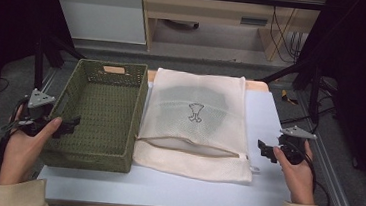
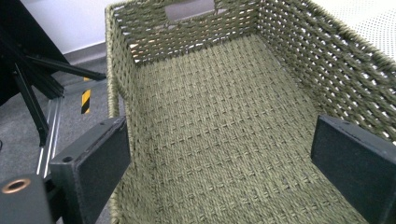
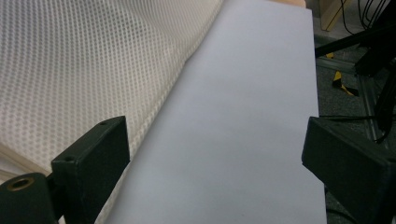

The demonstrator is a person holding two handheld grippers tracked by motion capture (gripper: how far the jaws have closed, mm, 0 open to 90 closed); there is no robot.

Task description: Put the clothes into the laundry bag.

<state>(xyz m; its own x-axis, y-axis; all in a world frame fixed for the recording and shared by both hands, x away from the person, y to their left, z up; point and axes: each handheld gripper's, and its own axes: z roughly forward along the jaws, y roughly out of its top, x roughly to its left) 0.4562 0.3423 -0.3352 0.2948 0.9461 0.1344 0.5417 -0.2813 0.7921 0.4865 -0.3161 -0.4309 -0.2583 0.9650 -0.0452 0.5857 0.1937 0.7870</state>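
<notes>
The basket is sitting on the left part of the table, and it is a deep rectangular box woven from olive-green cord, with a slot handle cut in its far wall. In the left gripper view its weave is looking tight and ribbed on the floor and more open in the walls, where light is passing through the gaps. Nothing is lying inside it. Just beside its right wall, touching it, a bag of cream mesh is lying flat, and a dark shape is showing through the cloth under a small printed figure. Its zipper edge is facing the person and is standing partly open. In the right gripper view the mesh is showing fine round holes and soft folds. The left gripper is hovering at the near left corner of the basket with its jaws wide apart and holding nothing. The right gripper is hovering over the smooth pale table surface, near the bag's right edge, also spread open and empty.
</notes>
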